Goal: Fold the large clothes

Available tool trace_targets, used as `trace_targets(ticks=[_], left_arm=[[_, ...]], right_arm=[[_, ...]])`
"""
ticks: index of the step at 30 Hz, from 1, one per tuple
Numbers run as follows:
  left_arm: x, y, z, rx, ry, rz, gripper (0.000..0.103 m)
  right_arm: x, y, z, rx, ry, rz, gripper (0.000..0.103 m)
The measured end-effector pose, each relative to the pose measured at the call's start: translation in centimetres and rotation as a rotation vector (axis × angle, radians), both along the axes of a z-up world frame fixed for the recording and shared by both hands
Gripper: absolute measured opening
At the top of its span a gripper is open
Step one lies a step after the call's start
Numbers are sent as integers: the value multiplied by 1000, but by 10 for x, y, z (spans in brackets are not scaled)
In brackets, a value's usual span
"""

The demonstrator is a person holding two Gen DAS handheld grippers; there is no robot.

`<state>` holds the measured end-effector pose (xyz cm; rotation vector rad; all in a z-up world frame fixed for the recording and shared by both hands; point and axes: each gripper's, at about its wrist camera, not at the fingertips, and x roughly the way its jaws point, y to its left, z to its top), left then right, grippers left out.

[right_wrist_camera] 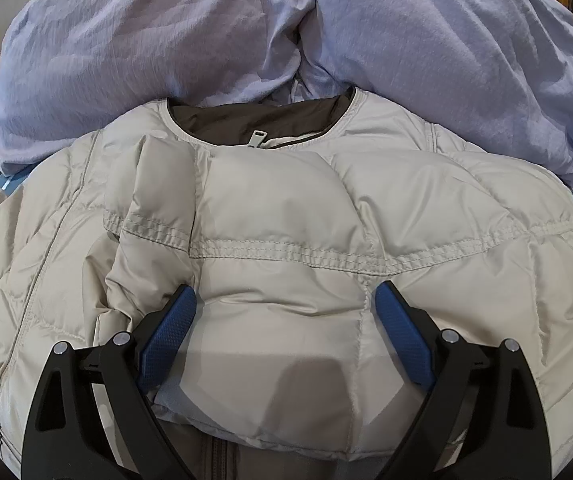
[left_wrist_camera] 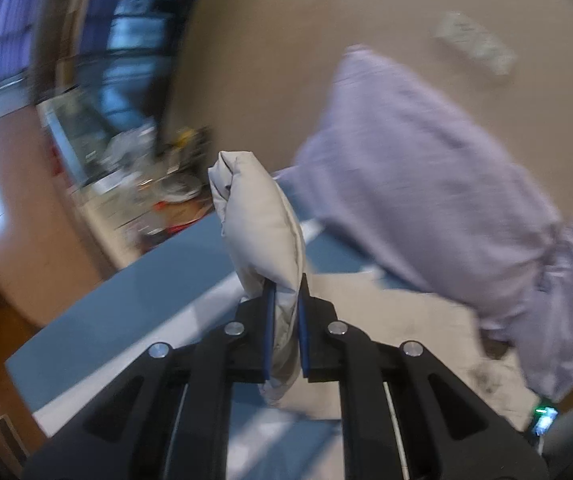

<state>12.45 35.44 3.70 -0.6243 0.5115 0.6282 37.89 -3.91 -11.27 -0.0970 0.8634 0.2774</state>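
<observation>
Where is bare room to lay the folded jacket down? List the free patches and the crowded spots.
Free: in the left wrist view, the blue surface with pale stripes, left of the left gripper, which pinches a cream fold. Beyond it lies cluttered furniture. Crowded: the cream puffer jacket fills the area under the open right gripper, and the lavender bedding bunches against its collar.

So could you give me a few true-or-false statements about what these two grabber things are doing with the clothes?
1. The left gripper is shut on a fold of the cream puffer jacket. True.
2. The right gripper is clamped on the jacket. False: its jaws stand open over the jacket's chest.
3. A lilac garment lies beyond the jacket's collar. True.
4. The jacket's lining is bright red. False: the lining at the collar is dark brown.
</observation>
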Motion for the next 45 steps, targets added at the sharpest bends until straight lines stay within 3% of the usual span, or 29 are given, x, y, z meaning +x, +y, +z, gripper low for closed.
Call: trace_targets(ticks=[8,14,21,27,32,38,40,42,45], left_arm=[[64,-91,57,45,-107,-248,10],[102,-166,67,48,-149,-429,8],[143,-238,48,14,-135,-599,8],[188,-296,-3,-43,-33,-713,5],[211,-334,-46,-50,69,-784,1],[211,-358,-60,20,133,-827,3],[210,-354,-54,50,132,-811,10],[207,-346,-49,80,131,-776,26],[207,-327,-47,99,148,-715,27]], right_arm=[[-2,-6,6,22,66,34,93],[-20,-37,20,95,95,54,93],[-30,-86,38,78,21,3,93],[-33,-122,46,74,-24,-47,93],[-39,-132,44,40,-72,-57,93],[-42,-139,38,14,-90,-71,93],[-44,-142,36,15,-96,-76,93],[-44,-143,35,21,-95,-76,93],[-45,-144,36,74,-87,-62,93]])
